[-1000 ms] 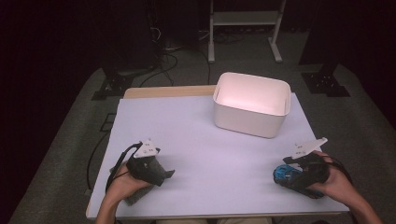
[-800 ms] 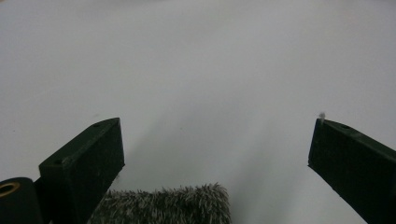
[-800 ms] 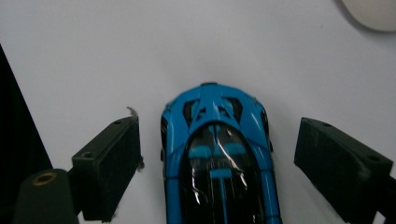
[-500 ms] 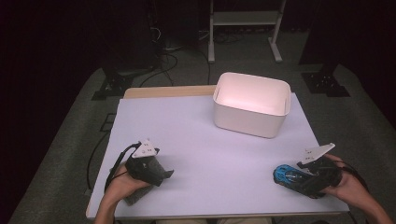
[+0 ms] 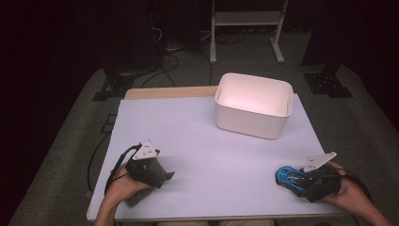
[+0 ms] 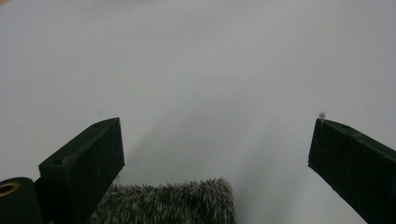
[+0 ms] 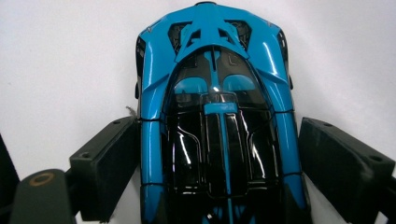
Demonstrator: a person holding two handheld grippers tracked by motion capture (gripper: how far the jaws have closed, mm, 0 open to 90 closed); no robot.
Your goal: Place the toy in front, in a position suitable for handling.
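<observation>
A blue and black toy car (image 7: 215,84) sits on the white table between the jaws of my right gripper (image 7: 218,140), and both jaws press against its sides. In the high view the car (image 5: 286,176) is at the near right, in front of the right gripper (image 5: 301,181). My left gripper (image 5: 164,176) rests at the near left with its jaws wide apart. A grey furry thing (image 6: 187,203) lies low between the jaws of the left gripper (image 6: 215,140), close to the camera. In the high view the furry thing (image 5: 135,198) peeks out under the left hand.
A white rectangular bin (image 5: 251,120) stands at the back right of the table (image 5: 197,141), with nothing visible inside it. Beyond the table are a dark floor, cables and a white stand (image 5: 244,19).
The right hand has shifted a little right and toward the near edge, with the car staying between its jaws. The left gripper has not moved.
</observation>
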